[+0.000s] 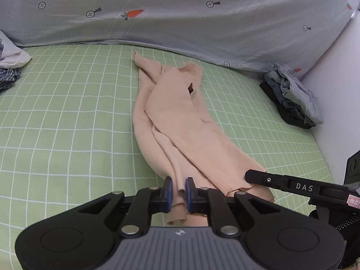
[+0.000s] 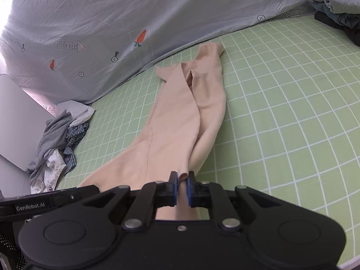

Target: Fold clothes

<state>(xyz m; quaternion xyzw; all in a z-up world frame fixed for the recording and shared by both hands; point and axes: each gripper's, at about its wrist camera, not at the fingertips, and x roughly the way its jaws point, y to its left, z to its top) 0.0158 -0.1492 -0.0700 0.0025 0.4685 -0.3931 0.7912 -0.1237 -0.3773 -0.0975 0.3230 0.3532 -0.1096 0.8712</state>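
A long garment (image 1: 180,121) lies lengthwise on the bed sheet (image 1: 67,117), its near end lifted between the two grippers. Behind it a quilt (image 1: 180,22) is banked up. One clothes heap (image 1: 292,99) sits at its right, another (image 2: 58,144) at its left.

Black grippers (image 1: 179,190) (image 2: 182,186) (blue pads), silver rivets.

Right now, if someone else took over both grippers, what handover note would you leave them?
Left gripper: shut on the near hem of the peach garment.
Right gripper: shut on the same hem, further along.
Garment: stretched lengthwise on the green checked sheet, already doubled along its length, far end still resting down.
Other clothes: a pile on the left, another on the right, both unfolded.
Left: carry the held end over to the far end, then fold the piles.
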